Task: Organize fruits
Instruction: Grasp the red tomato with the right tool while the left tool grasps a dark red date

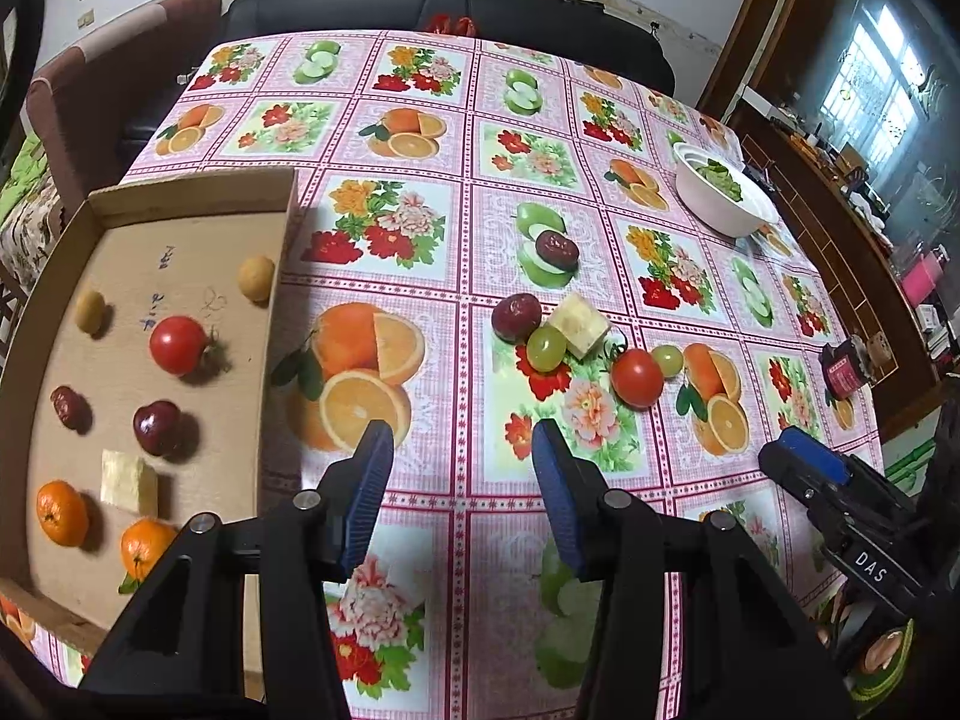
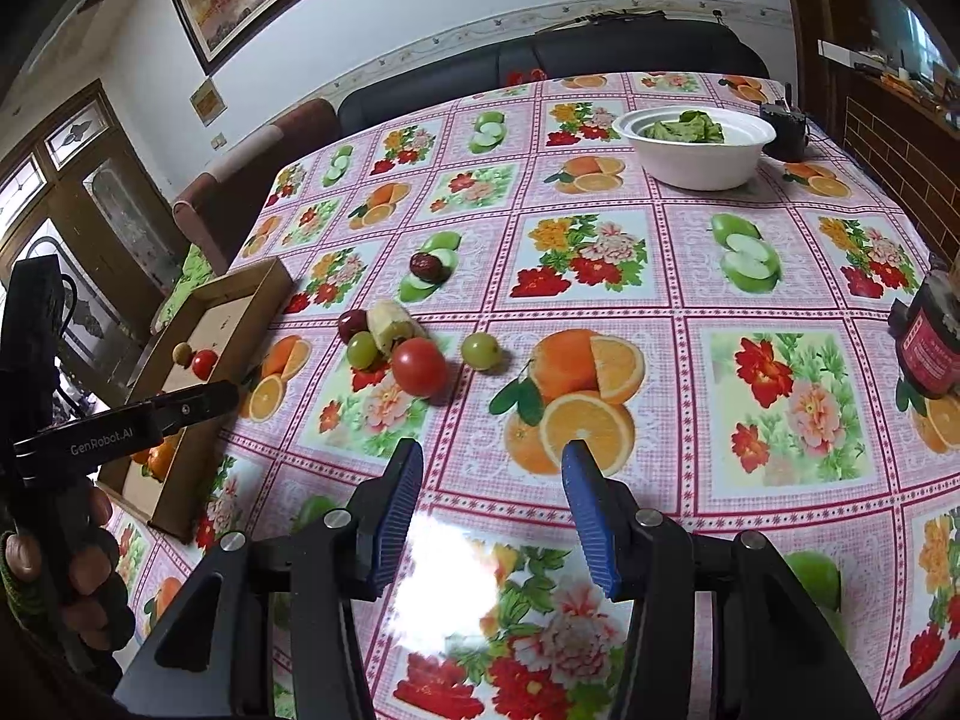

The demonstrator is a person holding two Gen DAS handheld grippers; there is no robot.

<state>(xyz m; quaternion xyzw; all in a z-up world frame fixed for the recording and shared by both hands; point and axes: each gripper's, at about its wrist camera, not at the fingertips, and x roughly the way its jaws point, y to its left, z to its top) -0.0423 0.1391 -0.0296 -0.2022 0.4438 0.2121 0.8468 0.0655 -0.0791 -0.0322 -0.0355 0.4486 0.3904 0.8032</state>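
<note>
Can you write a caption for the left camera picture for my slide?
Open left gripper hovers over the flowery tablecloth, between a cardboard tray of sorted fruit and a loose tomato.

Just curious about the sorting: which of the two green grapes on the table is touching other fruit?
The left green grape, wedged against the dark plum and pale fruit chunk. The other grape sits beside the tomato.

Both handheld tools share one build. The left gripper (image 1: 462, 438) and the right gripper (image 2: 492, 459) each have two black angular arms with triangular cut-outs, round silver screws at the pivots, and flat blue ribbed pads on the inner faces of the jaws. Seen from the side, the right one bears white "DAS" lettering; the left one reads "GenRobot.AI" on its black body. The person's hand (image 2: 78, 570) on the black grip shows a green patterned cuff.
</note>
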